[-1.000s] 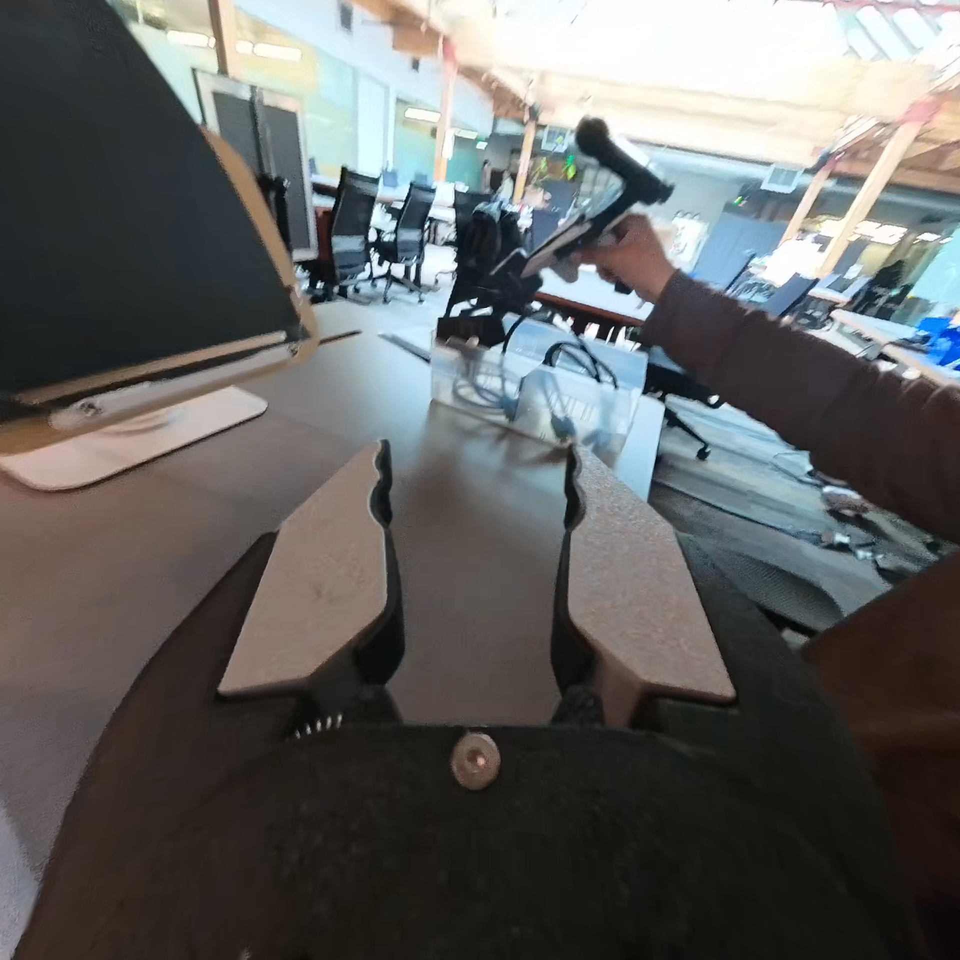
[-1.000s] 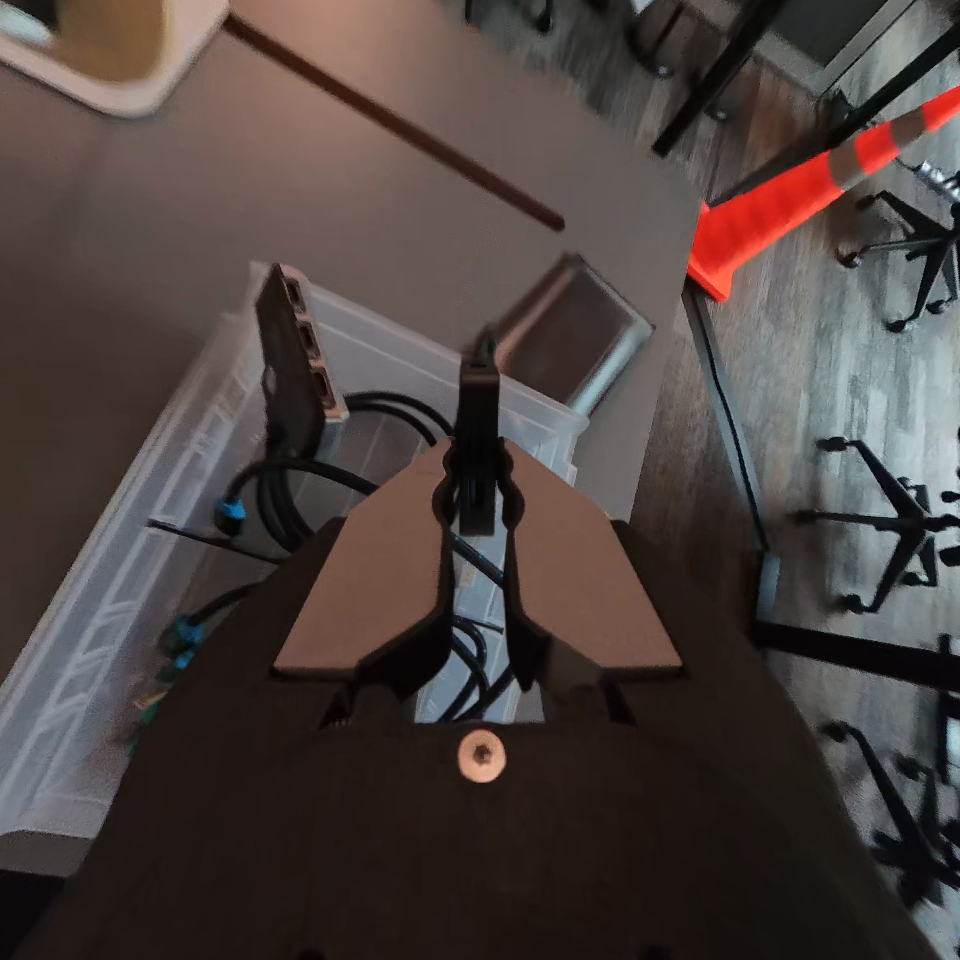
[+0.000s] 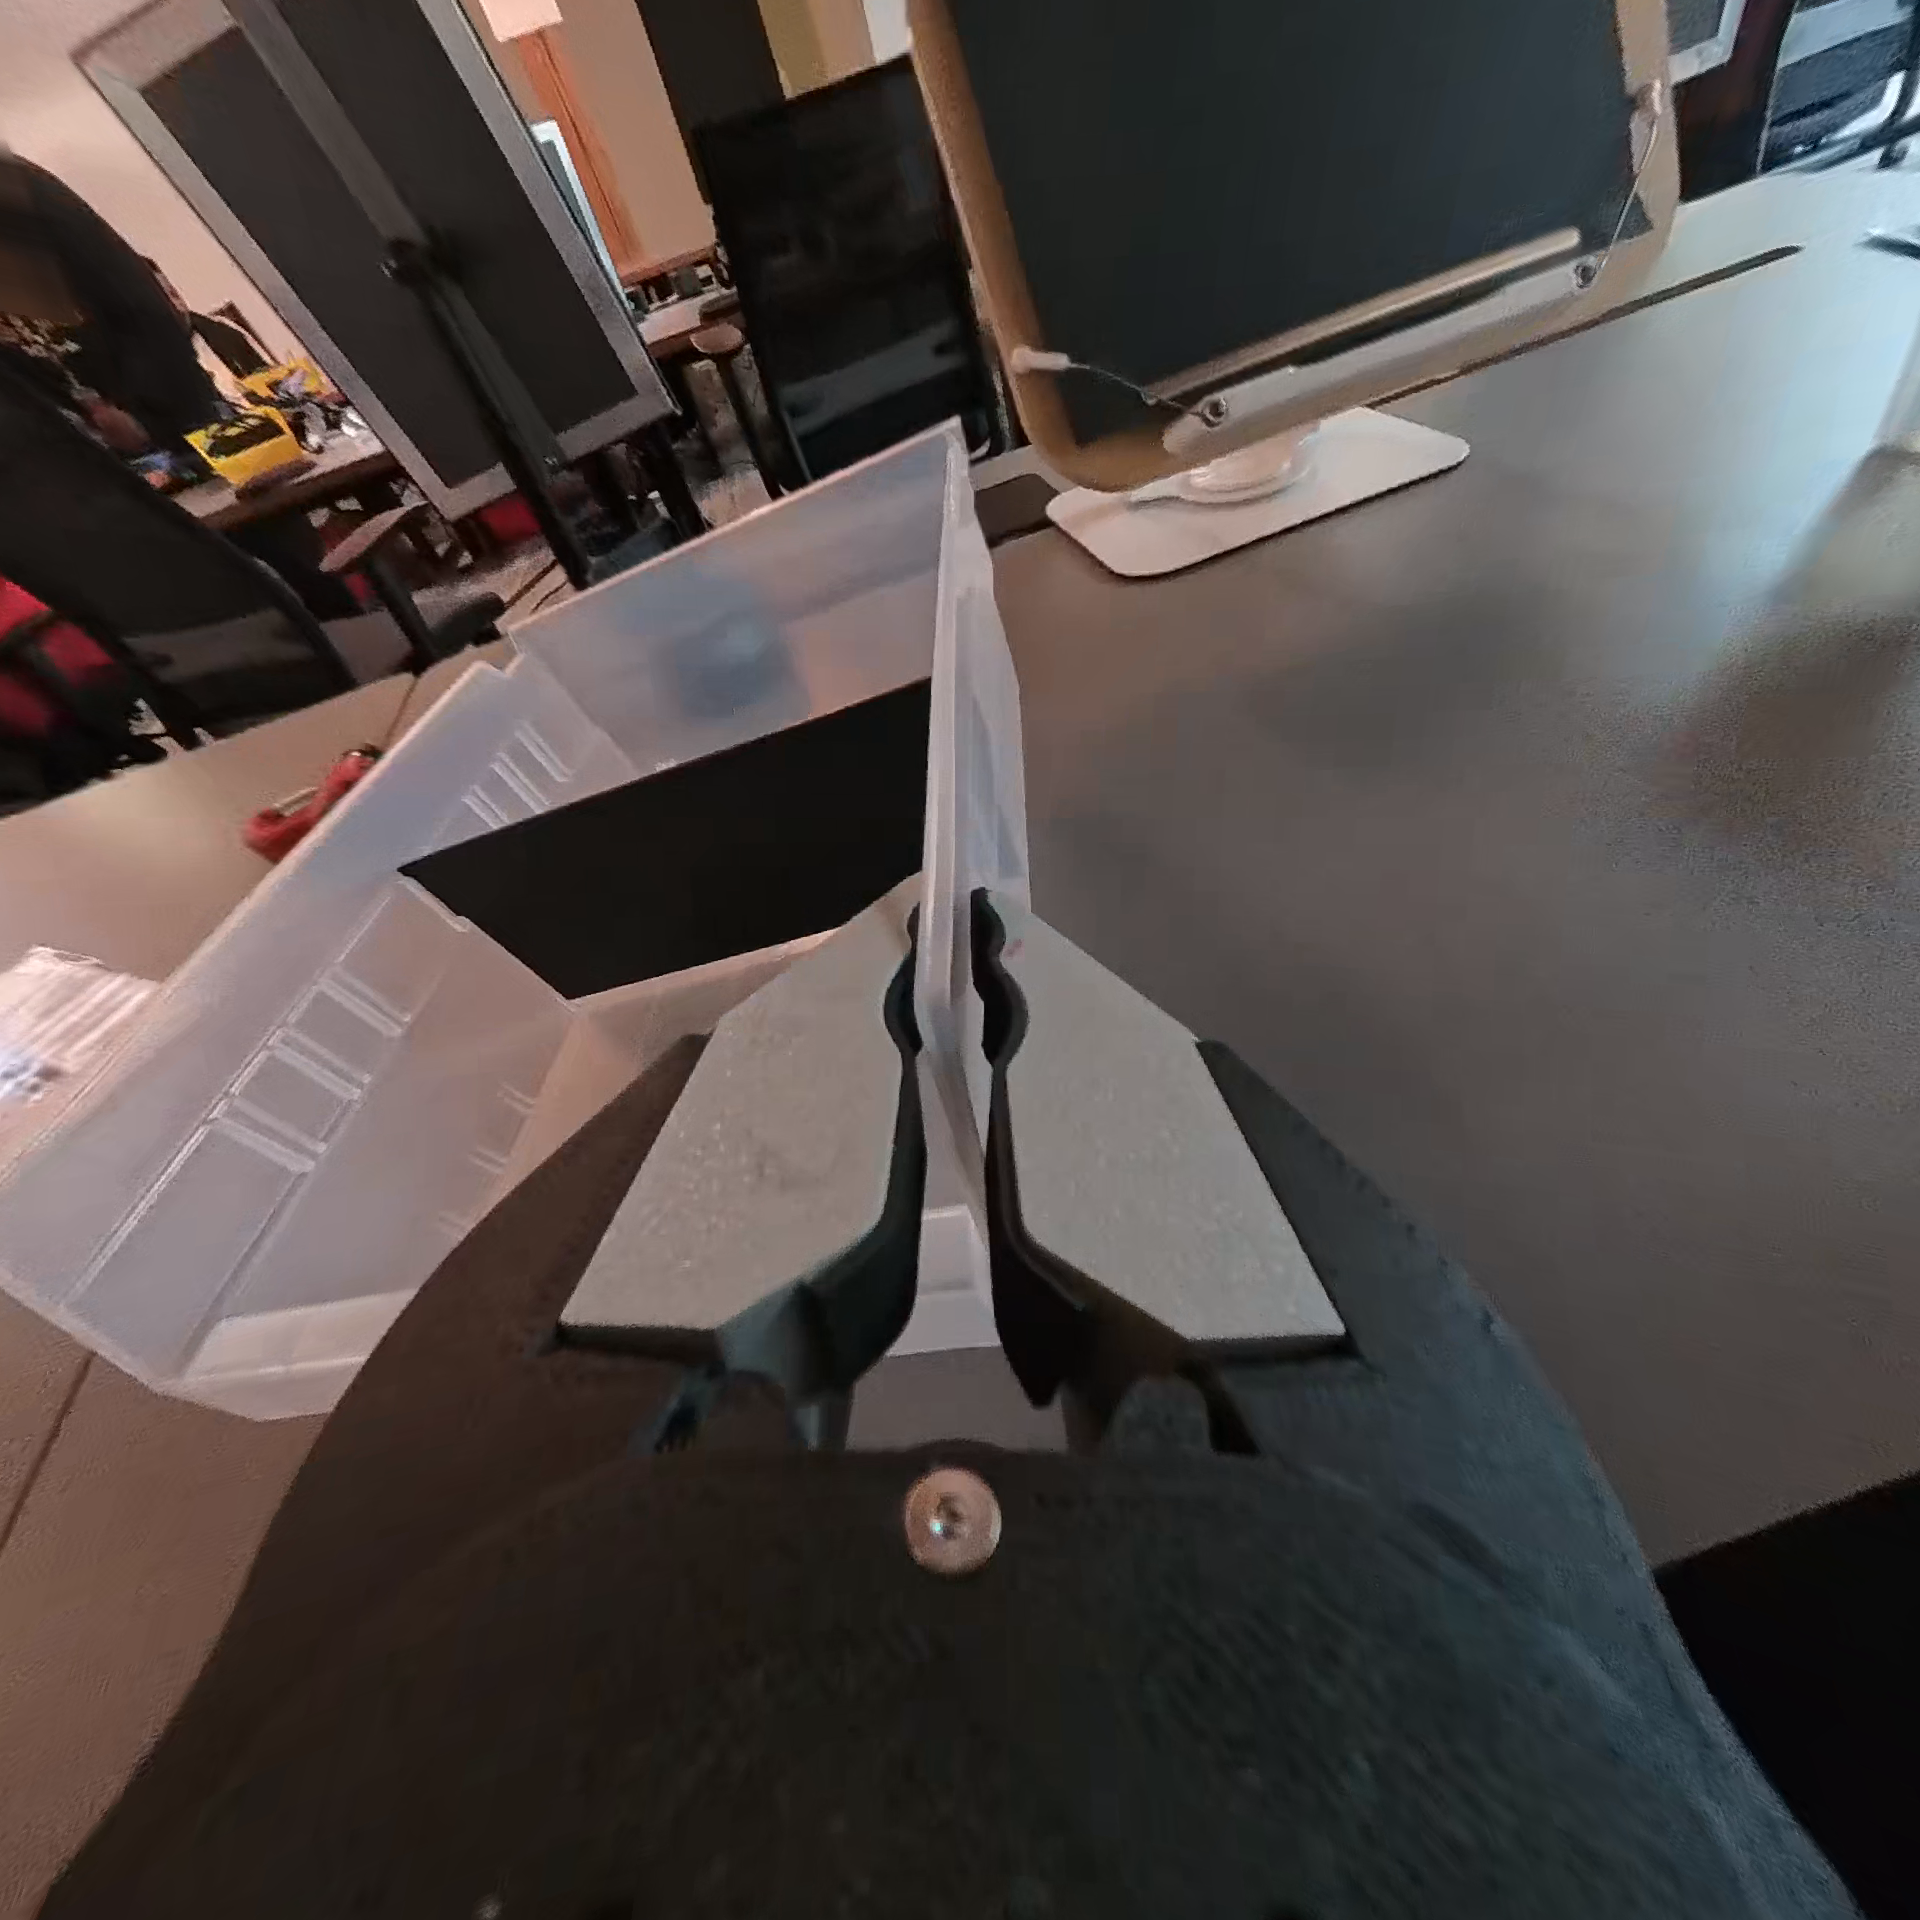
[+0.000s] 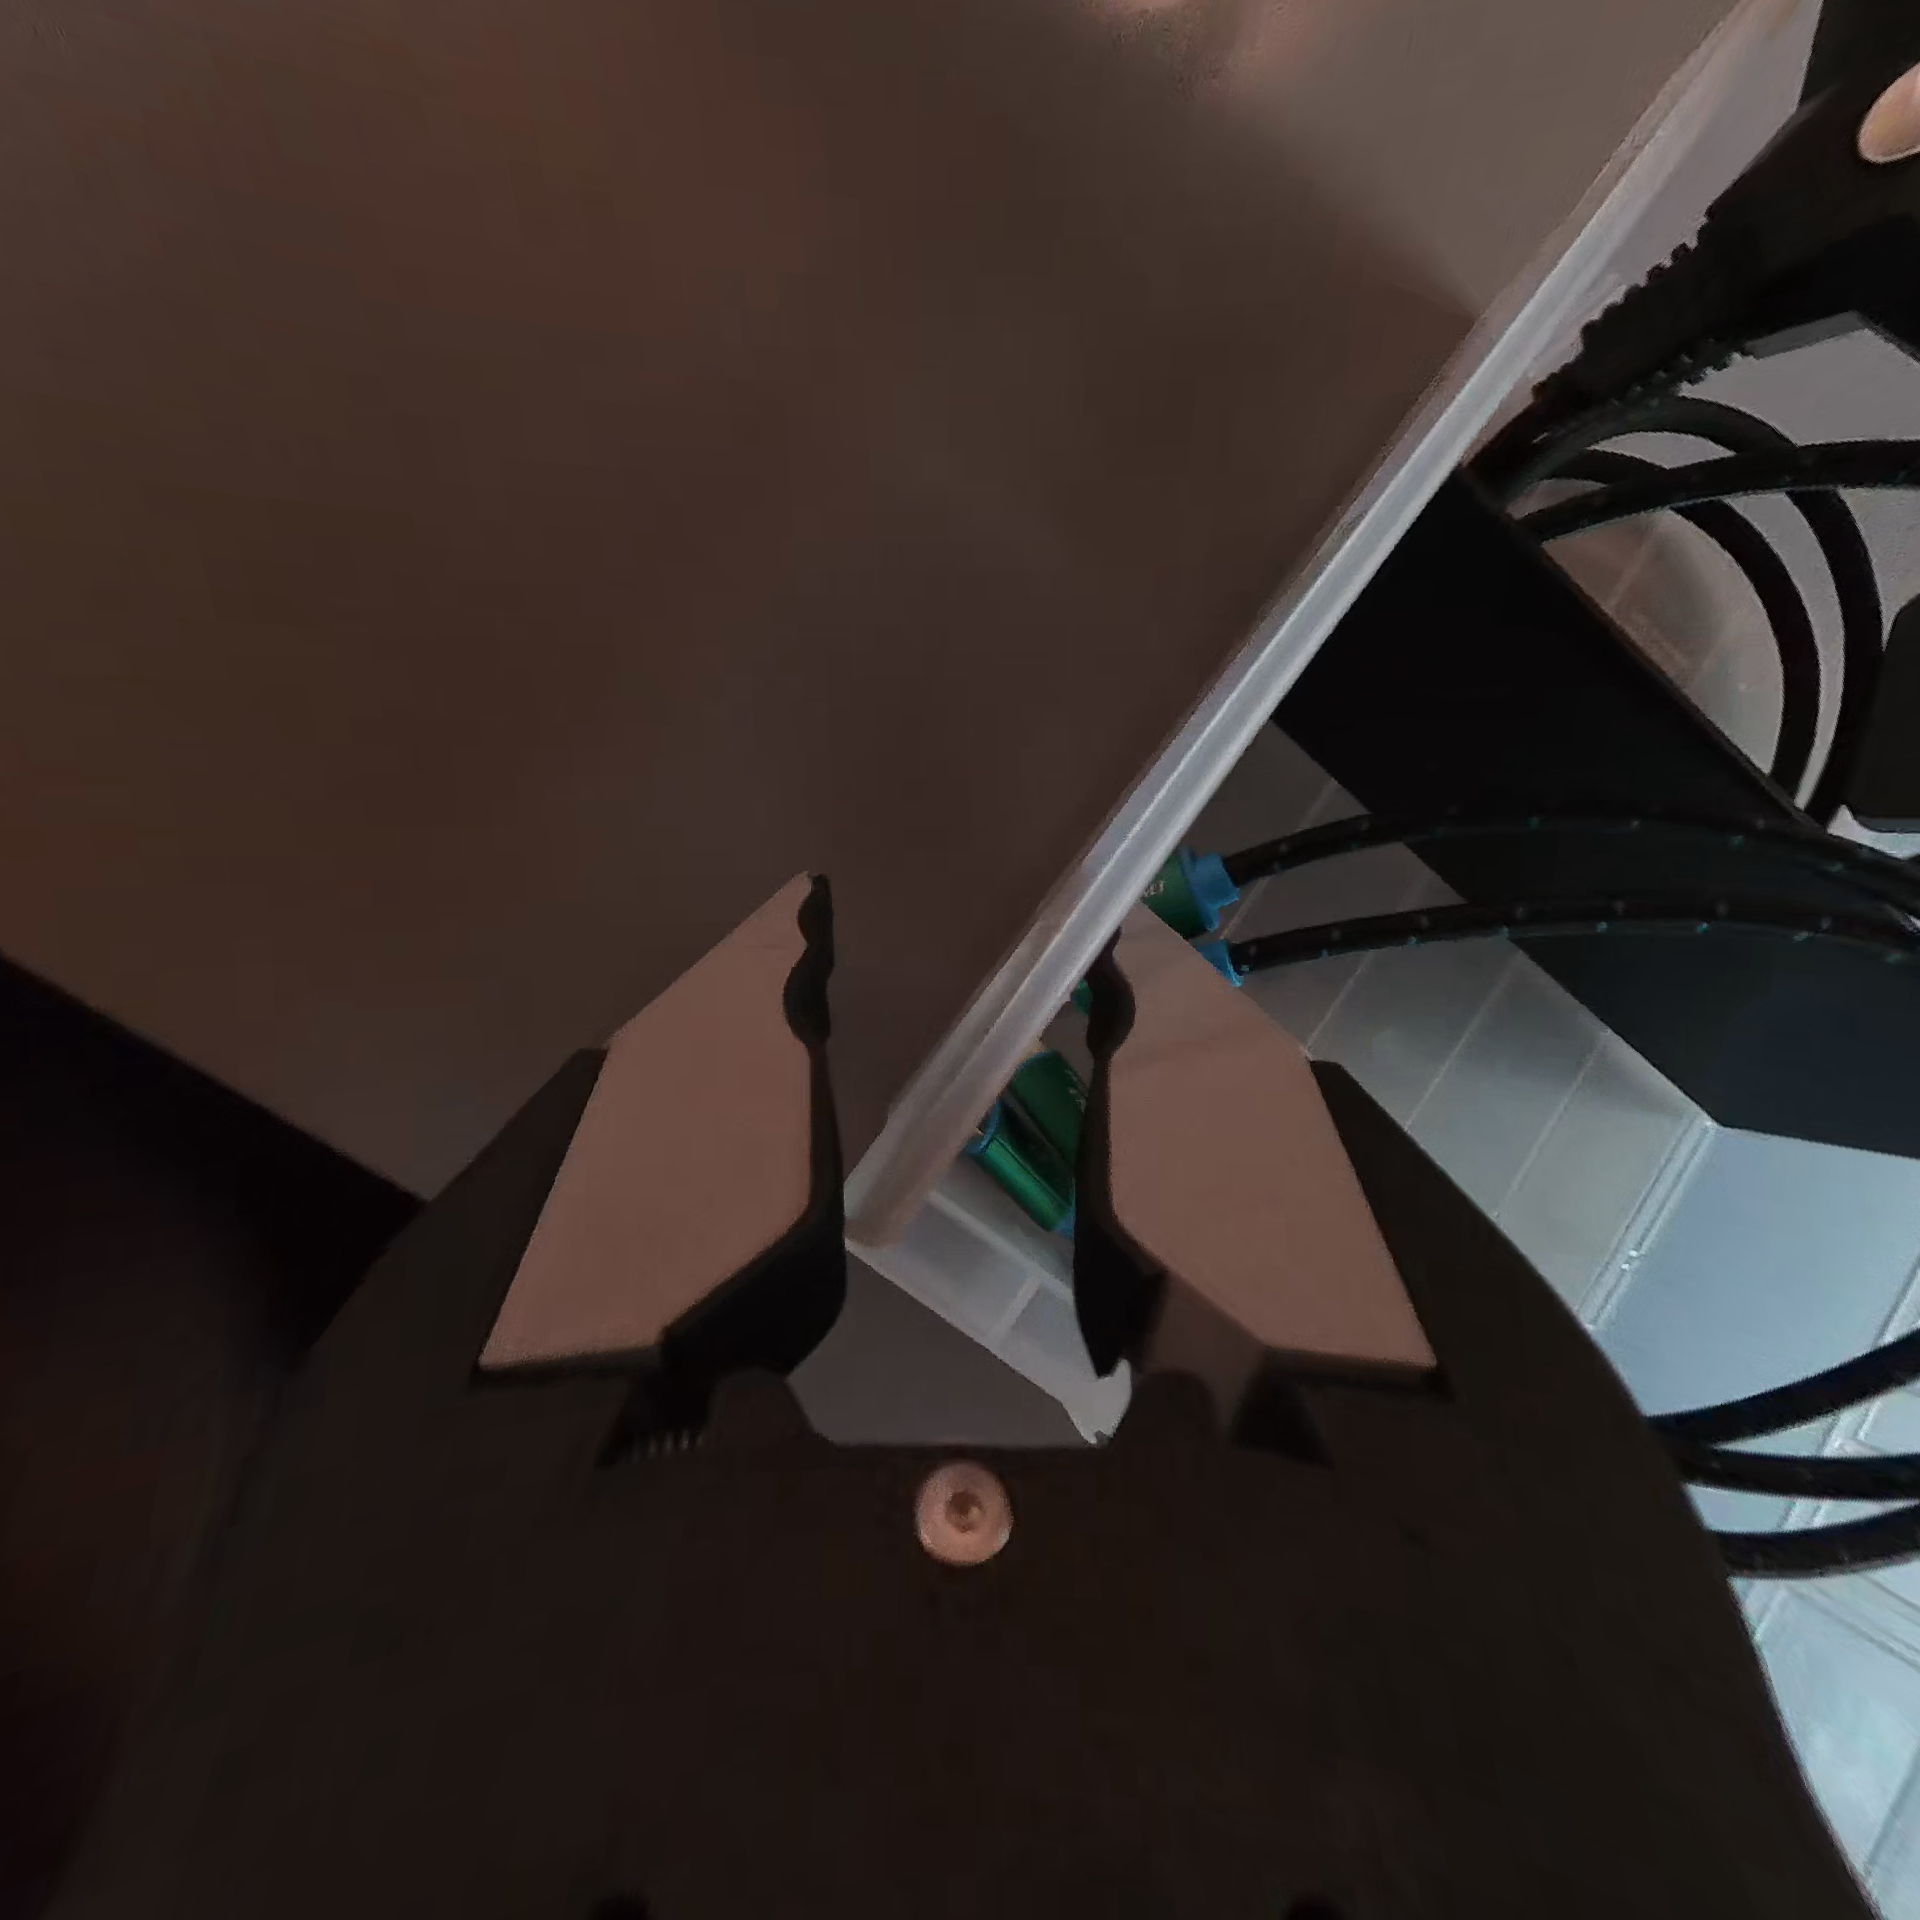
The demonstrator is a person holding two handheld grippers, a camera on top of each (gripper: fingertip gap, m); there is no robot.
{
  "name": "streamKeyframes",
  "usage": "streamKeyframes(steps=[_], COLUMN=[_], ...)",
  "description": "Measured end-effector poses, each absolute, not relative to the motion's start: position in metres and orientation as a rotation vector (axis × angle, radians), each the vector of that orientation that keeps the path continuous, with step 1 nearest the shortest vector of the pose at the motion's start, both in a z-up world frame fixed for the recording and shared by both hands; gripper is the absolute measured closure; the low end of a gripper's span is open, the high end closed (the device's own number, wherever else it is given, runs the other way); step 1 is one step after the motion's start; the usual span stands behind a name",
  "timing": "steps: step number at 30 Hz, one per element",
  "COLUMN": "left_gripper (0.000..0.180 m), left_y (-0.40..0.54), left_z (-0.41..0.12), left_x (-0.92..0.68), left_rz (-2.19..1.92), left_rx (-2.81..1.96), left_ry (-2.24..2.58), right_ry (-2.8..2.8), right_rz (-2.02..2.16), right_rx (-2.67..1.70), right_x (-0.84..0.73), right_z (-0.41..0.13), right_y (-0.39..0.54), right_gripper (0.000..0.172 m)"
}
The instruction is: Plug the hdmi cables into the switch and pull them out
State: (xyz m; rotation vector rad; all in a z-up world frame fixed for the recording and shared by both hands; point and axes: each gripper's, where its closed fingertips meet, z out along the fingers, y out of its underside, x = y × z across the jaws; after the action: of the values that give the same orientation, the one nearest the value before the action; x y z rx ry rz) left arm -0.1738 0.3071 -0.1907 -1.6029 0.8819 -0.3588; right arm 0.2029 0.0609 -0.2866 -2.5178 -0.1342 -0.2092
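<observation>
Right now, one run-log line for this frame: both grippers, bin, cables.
left gripper: shut on clear bin wall | right gripper: open, straddling bin rim | HDMI cables: inside bin, none held

One translucent plastic bin sits left of centre in the left wrist view. One black divider panel stands inside it. One monitor occupies the upper right, and one red tool lies at the left. In the right wrist view, three green-and-blue cable plugs are visible at centre, with several black braided cables at right; their exact count cannot be determined.
</observation>
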Motion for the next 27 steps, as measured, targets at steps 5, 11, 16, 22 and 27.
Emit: streamKeyframes(steps=[5,11,16,22,27], left_gripper=[0.178,0.178,0.179,0.18,0.178], left_y=[0.306,0.297,0.289,0.248,0.175], left_z=[-0.166,-0.127,-0.091,-0.064,-0.056], left_x=[-0.186,-0.206,-0.223,-0.18,-0.097], left_rz=[-0.37,-0.374,-0.374,-0.425,-0.652], left_rx=[-1.557,-1.474,-1.402,-1.282,-1.161], left_ry=[0.821,0.737,0.669,0.765,0.95], right_ry=[-0.43,-0.557,-0.527,-0.459,-0.417], right_rz=[-0.094,0.295,0.369,0.28,0.204], right_rx=[-2.475,-2.232,-2.121,-2.016,-2.019], right_x=[0.071,-0.116,-0.161,-0.083,0.005], right_z=[-0.286,-0.251,-0.199,-0.169,-0.153], right_y=[0.115,0.225,0.242,0.208,0.147], right_gripper=[0.121,0.093,0.099,0.098,0.096])
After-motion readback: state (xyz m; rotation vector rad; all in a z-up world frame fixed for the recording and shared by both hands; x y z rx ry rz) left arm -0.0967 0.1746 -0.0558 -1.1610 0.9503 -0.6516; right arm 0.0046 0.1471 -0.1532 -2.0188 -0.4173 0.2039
